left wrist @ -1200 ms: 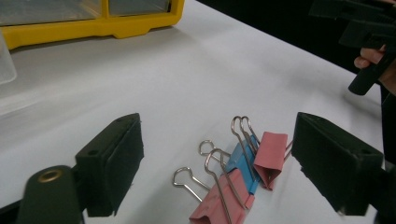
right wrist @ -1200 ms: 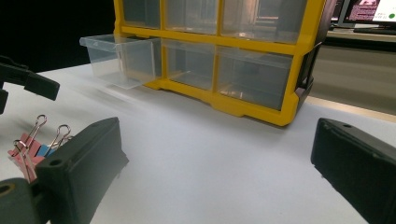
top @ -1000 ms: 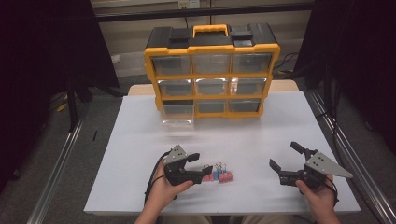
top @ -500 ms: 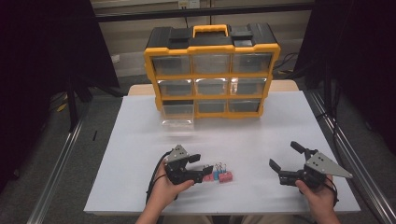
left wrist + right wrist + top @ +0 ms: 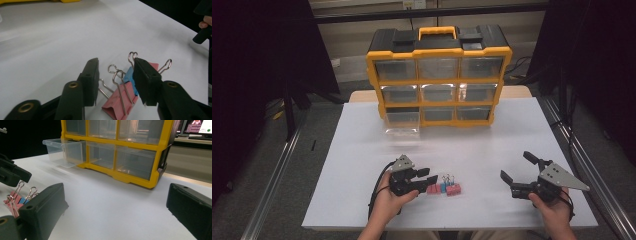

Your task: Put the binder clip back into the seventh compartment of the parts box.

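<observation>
Binder clips (image 5: 444,187), pink and blue with wire handles, are logged in a small cluster near the front edge of the tabletop (image 5: 362,150), slightly left of its middle. In the high view, the left gripper (image 5: 430,181) is seen lying level just left of the cluster, its jaws reaching the nearest clip. The right gripper (image 5: 517,172) is held well apart toward the front right corner, jaws spread wide, nothing between them. A yellow and black drawer organiser (image 5: 438,75) is recorded at the back edge, its bottom-left clear drawer (image 5: 402,122) pulled out.

In the left gripper view, the jaws have just been closing; a pink clip (image 5: 117,100) and a blue clip (image 5: 129,78) lie between them, yet a gap is still seen at each pad, so no grip is made.

In the right gripper view, the open drawer (image 5: 63,151) is shown empty, and the clips (image 5: 17,198) lie at the far left.

Step judged: grasping of one clip. Next move judged to call for full closure on a single clip body, a lift, then carriage to the open drawer. No brand, label or legible writing is noted.
</observation>
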Demonstrator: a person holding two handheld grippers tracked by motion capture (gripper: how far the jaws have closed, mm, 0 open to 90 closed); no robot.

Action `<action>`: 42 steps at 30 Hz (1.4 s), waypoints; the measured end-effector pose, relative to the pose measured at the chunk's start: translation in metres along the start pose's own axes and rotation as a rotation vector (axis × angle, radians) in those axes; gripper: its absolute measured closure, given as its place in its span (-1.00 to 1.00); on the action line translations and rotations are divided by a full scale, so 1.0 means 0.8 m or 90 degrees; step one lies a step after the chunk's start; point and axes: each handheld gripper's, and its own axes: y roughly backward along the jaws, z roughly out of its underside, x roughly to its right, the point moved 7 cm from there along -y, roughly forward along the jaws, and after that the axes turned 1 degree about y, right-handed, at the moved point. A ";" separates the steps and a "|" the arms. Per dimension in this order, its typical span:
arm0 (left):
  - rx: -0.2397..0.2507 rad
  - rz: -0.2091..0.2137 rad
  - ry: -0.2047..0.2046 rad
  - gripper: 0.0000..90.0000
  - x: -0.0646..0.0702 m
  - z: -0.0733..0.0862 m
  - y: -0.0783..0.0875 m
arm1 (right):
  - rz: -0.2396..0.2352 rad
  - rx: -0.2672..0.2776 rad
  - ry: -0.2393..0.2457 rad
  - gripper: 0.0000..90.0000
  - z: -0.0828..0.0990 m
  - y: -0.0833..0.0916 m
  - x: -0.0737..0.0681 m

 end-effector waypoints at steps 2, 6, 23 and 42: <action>-0.002 0.004 0.007 0.34 0.000 0.001 -0.001 | 0.000 0.000 0.001 -0.96 0.000 0.000 0.000; -0.021 0.010 0.008 0.39 0.000 0.004 -0.002 | 0.001 -0.001 0.000 -0.96 0.000 0.000 0.000; -0.043 0.035 0.025 0.74 0.005 0.007 -0.008 | -0.001 -0.002 0.000 -0.96 0.000 -0.001 0.000; -0.027 0.053 0.047 0.99 0.006 0.000 0.004 | 0.002 -0.001 0.002 -0.95 0.000 -0.004 0.000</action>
